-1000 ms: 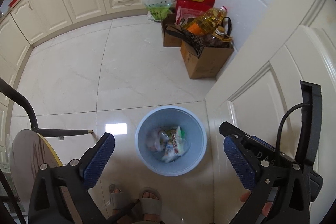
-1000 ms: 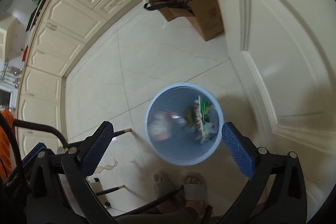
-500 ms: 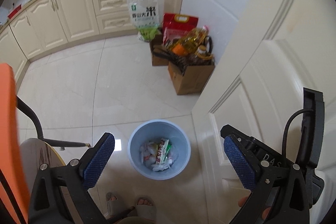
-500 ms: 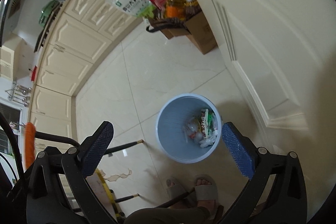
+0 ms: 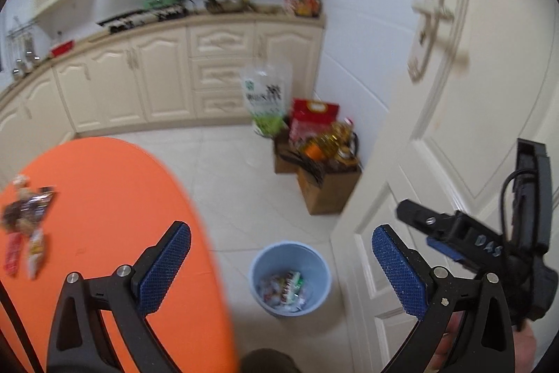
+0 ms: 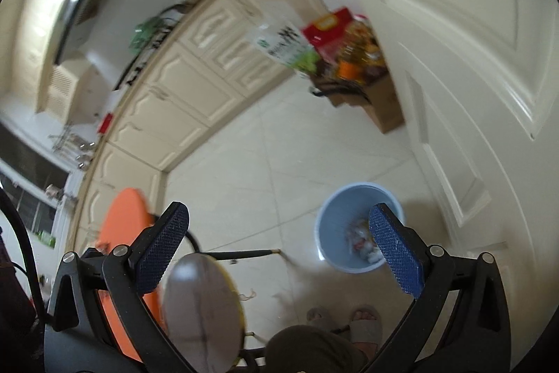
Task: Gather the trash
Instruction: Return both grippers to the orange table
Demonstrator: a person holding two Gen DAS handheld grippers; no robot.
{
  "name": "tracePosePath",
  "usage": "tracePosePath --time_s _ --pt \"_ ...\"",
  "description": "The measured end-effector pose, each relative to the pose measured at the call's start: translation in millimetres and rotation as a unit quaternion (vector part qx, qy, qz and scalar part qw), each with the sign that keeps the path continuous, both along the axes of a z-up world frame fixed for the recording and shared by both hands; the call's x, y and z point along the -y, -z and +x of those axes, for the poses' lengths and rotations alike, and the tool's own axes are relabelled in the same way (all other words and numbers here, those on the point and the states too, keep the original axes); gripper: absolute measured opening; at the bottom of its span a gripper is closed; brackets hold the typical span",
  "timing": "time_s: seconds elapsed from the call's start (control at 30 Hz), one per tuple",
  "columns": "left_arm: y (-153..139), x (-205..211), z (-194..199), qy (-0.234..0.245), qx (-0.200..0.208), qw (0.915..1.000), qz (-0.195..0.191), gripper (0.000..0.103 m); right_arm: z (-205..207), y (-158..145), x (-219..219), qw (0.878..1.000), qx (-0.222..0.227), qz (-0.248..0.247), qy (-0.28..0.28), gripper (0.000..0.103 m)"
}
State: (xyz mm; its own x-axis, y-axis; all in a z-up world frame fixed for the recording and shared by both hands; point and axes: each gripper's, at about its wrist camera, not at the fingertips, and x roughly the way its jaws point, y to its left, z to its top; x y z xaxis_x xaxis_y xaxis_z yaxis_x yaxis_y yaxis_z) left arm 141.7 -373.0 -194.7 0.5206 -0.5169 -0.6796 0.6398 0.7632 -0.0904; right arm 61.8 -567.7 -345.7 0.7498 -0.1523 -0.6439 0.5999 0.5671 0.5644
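- The white door [image 5: 464, 114] stands just to the right of the blue bin, its panel close beside the bin's rim.
- The cream cabinets [image 5: 167, 76] run along the far wall, well beyond the blue bin across the tiled floor [image 5: 237, 184].
- The orange table [image 5: 104, 233] fills the area left of the blue bin, its curved edge near the bin in the left wrist view.
- The round stool [image 6: 202, 306] sits left of the blue bin, in front of the orange table in the right wrist view.
- The cardboard box [image 5: 328, 187] of groceries stands on the floor beyond the blue bin, against the door.
- The blue bin [image 5: 256, 271] rests on the floor, upright, with crumpled wrappers [image 5: 284, 289] inside it.
- The left gripper [image 5: 281, 263] hangs above the bin, jaws spread wide, nothing between them.
- The right gripper [image 6: 279, 249] is also spread wide and empty, its right pad overlapping the bin in view.
- More snack wrappers [image 5: 26, 222] lie on the orange table, well left of the blue bin, blurred.
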Motion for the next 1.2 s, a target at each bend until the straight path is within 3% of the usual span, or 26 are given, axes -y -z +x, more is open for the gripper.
tracePosePath --time_s 0.33,0.6,0.97,1.2 --pt "-30 -150 -65 -0.093 0.052 0.9934 -0.042 0.102 32 -87 -110 0.992 0.03 -0.098 -0.079 0.103" --pt "-46 -242 -131 -0.157 0.087 0.982 -0.059 0.102 55 -137 -207 0.974 0.043 -0.175 -0.136 0.103" --pt "-48 -331 -192 -0.265 0.104 0.957 -0.056 0.102 86 -159 -333 0.939 0.035 -0.259 -0.222 0.103" --pt "-38 -336 -201 -0.307 0.084 0.9464 -0.055 0.102 113 -146 -379 0.922 0.013 -0.276 -0.27 0.103"
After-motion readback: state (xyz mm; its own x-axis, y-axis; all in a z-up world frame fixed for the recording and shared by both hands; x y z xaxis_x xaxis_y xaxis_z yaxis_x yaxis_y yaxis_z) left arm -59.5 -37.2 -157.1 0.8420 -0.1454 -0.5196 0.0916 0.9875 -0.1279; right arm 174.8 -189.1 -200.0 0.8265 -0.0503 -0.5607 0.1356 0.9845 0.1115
